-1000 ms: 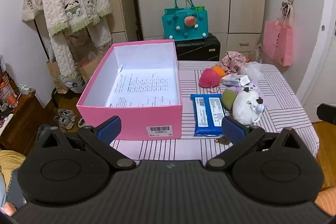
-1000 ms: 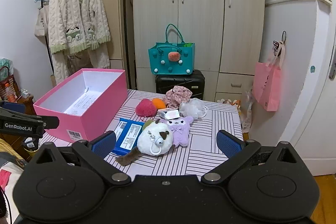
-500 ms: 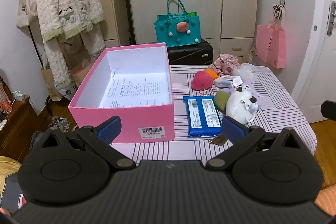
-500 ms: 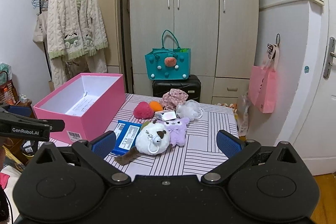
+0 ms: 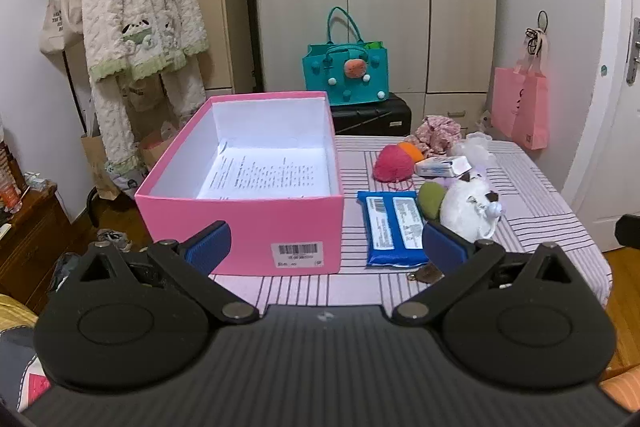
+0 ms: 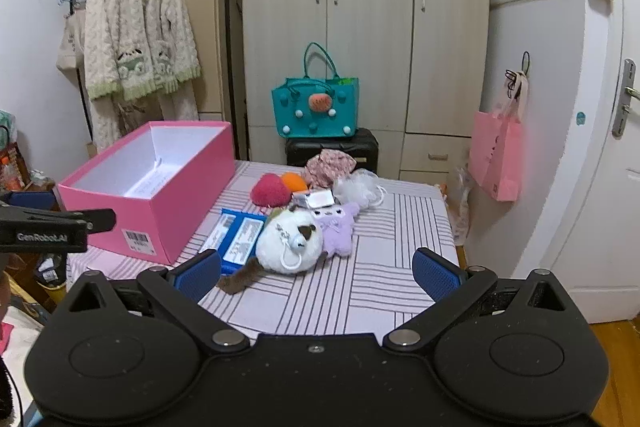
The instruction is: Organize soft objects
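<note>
An open pink box (image 5: 244,219) (image 6: 160,211) with a printed sheet inside stands on the left of the striped table (image 6: 380,291). To its right lie a blue wipes pack (image 5: 394,227) (image 6: 236,235), a white plush (image 5: 468,209) (image 6: 290,241), a purple plush (image 6: 340,227), a red pom (image 5: 394,163) (image 6: 270,191), an orange ball (image 6: 294,181), a floral cloth (image 6: 330,165) and a white mesh puff (image 6: 358,187). My left gripper (image 5: 326,247) is open before the box's front wall. My right gripper (image 6: 316,271) is open, short of the white plush.
A small white carton (image 5: 442,167) lies among the soft things. Behind the table a teal bag (image 5: 346,75) rests on a black suitcase (image 5: 372,115). A pink bag (image 6: 498,155) hangs on the right wall, a robe (image 5: 140,27) on a rack at left.
Both views have tilted up and pulled back a little, so the table things sit lower and smaller. Neither gripper has changed its opening and nothing on the table has moved.
</note>
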